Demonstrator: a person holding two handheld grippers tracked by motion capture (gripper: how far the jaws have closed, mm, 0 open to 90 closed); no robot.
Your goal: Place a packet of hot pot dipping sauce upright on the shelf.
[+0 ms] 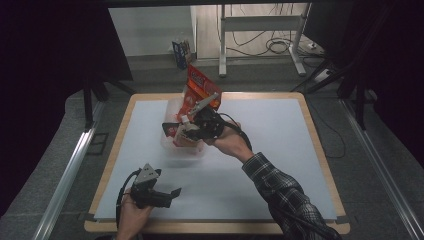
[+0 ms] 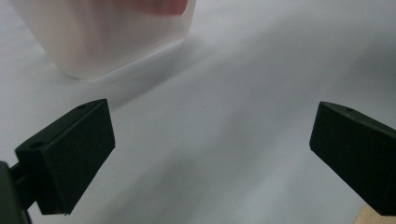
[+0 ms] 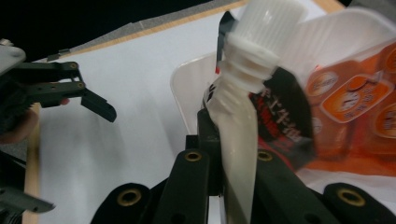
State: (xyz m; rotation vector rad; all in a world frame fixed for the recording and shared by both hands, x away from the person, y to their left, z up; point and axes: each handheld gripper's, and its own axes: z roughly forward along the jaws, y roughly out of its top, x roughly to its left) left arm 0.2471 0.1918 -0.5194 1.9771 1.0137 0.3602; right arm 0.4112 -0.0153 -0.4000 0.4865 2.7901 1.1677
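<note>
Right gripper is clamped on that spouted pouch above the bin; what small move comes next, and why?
Probably lower it a little and then open. The right gripper holds the spouted pouch over the translucent bin, beside the orange packet. The left gripper rests open, well clear.

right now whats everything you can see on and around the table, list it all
spouted pouch: one, white with black and red print and a white cap, clamped in the right hand-held gripper above the tub
tub: one, translucent white, far middle of table
snack bag: one, orange-red, standing in the tub
table: one, white top with wood edge
left hand-held gripper: black, open, near left corner
right hand-held gripper: black, shut on the pouch
</note>
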